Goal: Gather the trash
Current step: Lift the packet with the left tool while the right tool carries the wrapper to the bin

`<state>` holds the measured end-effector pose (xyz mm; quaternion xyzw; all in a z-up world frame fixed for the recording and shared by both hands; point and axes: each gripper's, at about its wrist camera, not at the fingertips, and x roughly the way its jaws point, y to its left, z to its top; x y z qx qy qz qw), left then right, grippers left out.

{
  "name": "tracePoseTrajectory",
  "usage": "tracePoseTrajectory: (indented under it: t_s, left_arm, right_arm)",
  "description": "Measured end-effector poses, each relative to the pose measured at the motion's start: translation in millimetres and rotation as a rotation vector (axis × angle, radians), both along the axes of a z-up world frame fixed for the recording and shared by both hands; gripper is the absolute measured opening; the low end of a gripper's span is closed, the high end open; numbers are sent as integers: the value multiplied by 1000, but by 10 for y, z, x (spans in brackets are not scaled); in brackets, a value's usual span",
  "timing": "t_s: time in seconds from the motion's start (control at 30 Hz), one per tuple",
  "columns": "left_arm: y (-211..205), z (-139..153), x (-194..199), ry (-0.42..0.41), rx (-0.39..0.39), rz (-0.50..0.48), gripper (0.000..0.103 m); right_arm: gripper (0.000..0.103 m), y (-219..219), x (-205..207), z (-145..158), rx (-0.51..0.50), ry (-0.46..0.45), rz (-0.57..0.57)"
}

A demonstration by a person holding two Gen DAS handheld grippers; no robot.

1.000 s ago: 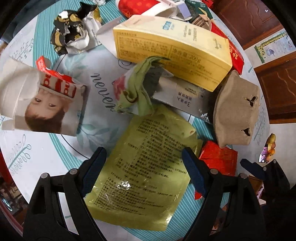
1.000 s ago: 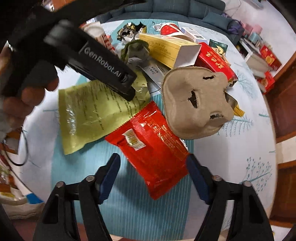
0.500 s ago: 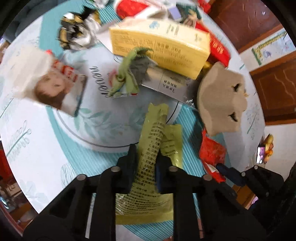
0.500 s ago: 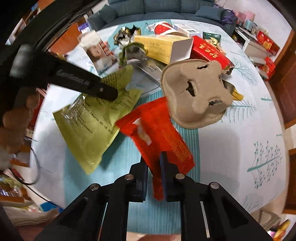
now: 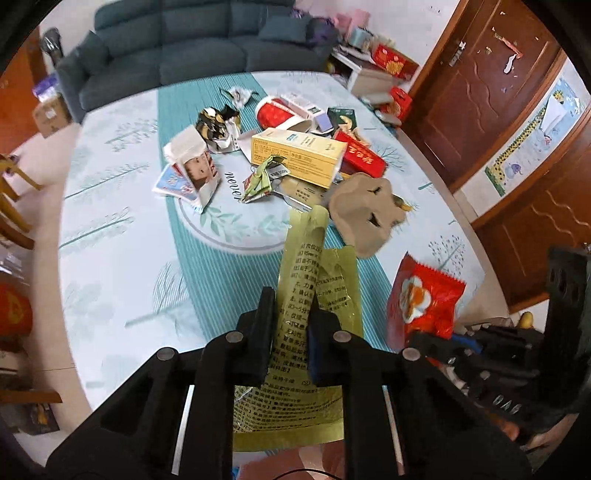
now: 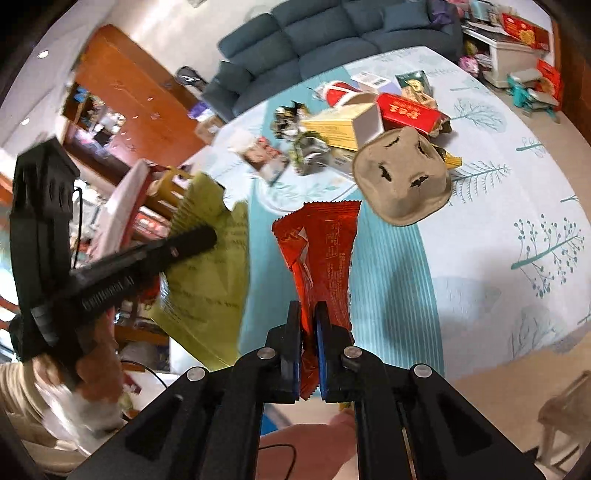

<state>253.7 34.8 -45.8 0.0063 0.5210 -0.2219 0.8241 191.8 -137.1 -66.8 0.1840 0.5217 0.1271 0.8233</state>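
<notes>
Now, carry step: two wrappers lifted clear of the table (image 5: 122, 258), no bin in sight.
My left gripper (image 5: 290, 332) is clamped on the yellow-green pouch (image 5: 314, 280); my right gripper (image 6: 307, 350) pinches the red snack packet (image 6: 325, 254) — both hang in the air. Next, I judge, comes a drop-off; the pouch's lower edge is hidden behind my fingers, and more litter waits mid-table.

Counter (image 5: 122, 266) with pale tree-print cloth and teal striped runner (image 5: 192, 236). Dark blue sofa (image 5: 177, 33) behind the counter's far edge. Brown wooden door (image 5: 491, 88) at right, giraffe poster (image 5: 535, 136) on the wall beside it. White side table (image 6: 513, 51) with red boxes near the sofa. Orange-brown wooden cabinet (image 6: 122, 99) at left. Cardboard box (image 5: 50, 114) on the floor by the sofa.
</notes>
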Motion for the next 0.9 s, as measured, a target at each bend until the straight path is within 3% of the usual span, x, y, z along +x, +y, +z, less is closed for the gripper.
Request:
tracePoseTrajectory:
  t_s: [0.13,0.4,0.53,0.67,0.9]
  left_arm:
    - [245,200,-343,-24,27,33,12]
    - [-80,340,-1423,-79,70,139,12]
    - [-248,240,-1872,-91,100,188,12]
    - [-377,11,-2171,-53,135,232,12]
    - [-426,-675,-2458,63,209,295,12]
  right_arm:
    - [7,-40,-370,144,8,-27,79]
    - [7,-277,-1187,-2,4,26,217]
    - [7,-403,-1480,-295,17,90,256]
    - [7,-481,-1687,-634,37,164,266]
    - [7,-509,-1800,-1555,49,296,229]
